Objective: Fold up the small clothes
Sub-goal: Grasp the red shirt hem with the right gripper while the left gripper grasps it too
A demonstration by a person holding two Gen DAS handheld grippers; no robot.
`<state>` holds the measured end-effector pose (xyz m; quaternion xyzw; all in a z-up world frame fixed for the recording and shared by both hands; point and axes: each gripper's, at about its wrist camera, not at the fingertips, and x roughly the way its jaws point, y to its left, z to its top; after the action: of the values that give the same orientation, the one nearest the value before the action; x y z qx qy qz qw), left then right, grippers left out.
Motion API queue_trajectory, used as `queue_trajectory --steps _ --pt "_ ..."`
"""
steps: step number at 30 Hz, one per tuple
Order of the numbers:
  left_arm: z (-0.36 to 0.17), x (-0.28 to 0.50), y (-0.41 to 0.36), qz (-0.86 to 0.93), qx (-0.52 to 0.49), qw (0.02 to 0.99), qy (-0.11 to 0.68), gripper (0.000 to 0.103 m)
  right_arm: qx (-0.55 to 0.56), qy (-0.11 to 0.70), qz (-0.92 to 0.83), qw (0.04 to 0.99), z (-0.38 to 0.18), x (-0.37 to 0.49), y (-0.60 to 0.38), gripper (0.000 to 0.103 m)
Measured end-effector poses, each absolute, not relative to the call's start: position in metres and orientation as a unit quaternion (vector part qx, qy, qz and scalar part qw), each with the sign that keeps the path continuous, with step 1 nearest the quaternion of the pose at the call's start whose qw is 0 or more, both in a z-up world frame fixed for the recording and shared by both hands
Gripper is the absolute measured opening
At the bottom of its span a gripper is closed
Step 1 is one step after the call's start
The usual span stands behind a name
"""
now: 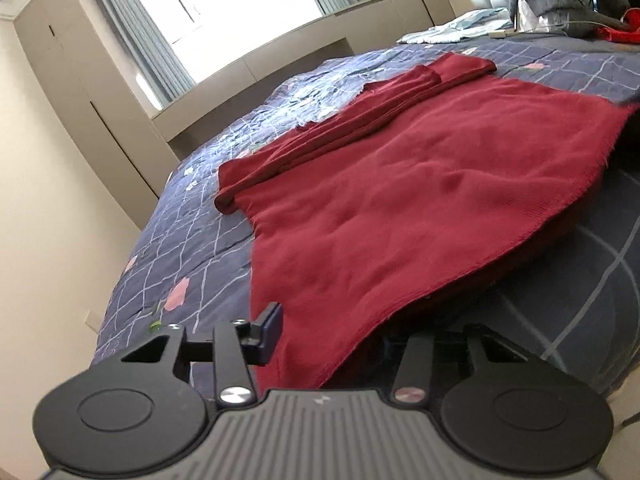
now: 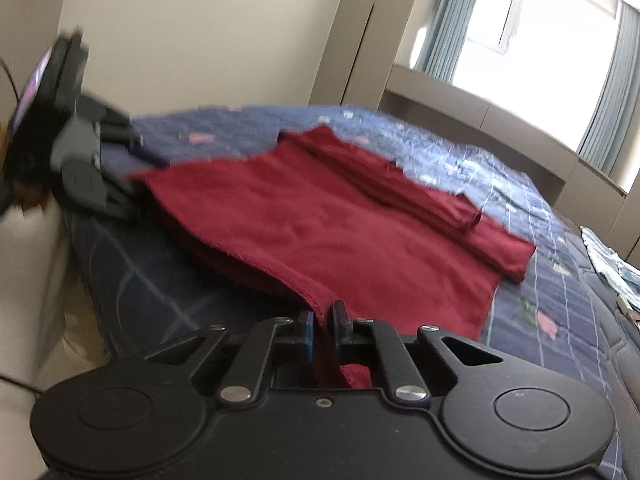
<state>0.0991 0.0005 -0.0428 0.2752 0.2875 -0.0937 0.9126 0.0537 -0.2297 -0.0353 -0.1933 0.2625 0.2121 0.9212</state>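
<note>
Between right tool [image 2: 322, 322] pads (pinched): red cloth [image 2: 320, 216]

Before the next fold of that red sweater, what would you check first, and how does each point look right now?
1. Right tongs pinching the red sweater hem: ok.
2. Left tongs gripping their corner: cannot tell; one finger is hidden under the cloth.
3. Sleeve already folded across the sweater: ok.
4. Sweater body lying flat: ok, mild wrinkles.
5. Bare bedspread beyond for folding: ok.
</note>
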Motion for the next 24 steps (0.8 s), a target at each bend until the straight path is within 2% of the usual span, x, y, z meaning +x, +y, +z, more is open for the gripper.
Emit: queue_trajectory --steps 1,3,5,6,7,9,17,24 --pt "-0.044 0.1 0.001 -0.097 0.28 0.911 0.287 0.042 -0.198 0.269 0.21 0.919 -0.041 0.054 -0.228 0.014" --pt "-0.046 0.099 0.0 -0.103 0.297 0.905 0.286 0.021 -0.209 0.277 0.204 0.915 -0.05 0.055 -0.226 0.023" --pt "-0.049 0.102 0.002 -0.112 0.302 0.902 0.288 0.008 -0.218 0.279 0.199 0.914 -0.056 0.056 -0.225 0.024" --pt "-0.048 0.101 0.003 -0.118 0.298 0.902 0.288 0.005 -0.218 0.28 0.2 0.913 -0.057 0.056 -0.225 0.024" --pt "-0.048 0.1 0.004 -0.122 0.297 0.902 0.288 0.005 -0.22 0.28 0.201 0.912 -0.057 0.056 -0.225 0.021" --pt "-0.045 0.097 0.003 -0.129 0.306 0.9 0.282 0.004 -0.233 0.279 0.202 0.91 -0.054 0.055 -0.224 0.006" --pt "-0.016 0.066 0.01 -0.168 0.341 0.893 0.242 0.003 -0.258 0.267 0.212 0.904 -0.023 0.042 -0.228 0.004" --pt "0.01 0.016 0.022 -0.213 0.34 0.878 0.26 0.003 -0.262 0.281 0.246 0.89 0.006 0.001 -0.237 0.004"
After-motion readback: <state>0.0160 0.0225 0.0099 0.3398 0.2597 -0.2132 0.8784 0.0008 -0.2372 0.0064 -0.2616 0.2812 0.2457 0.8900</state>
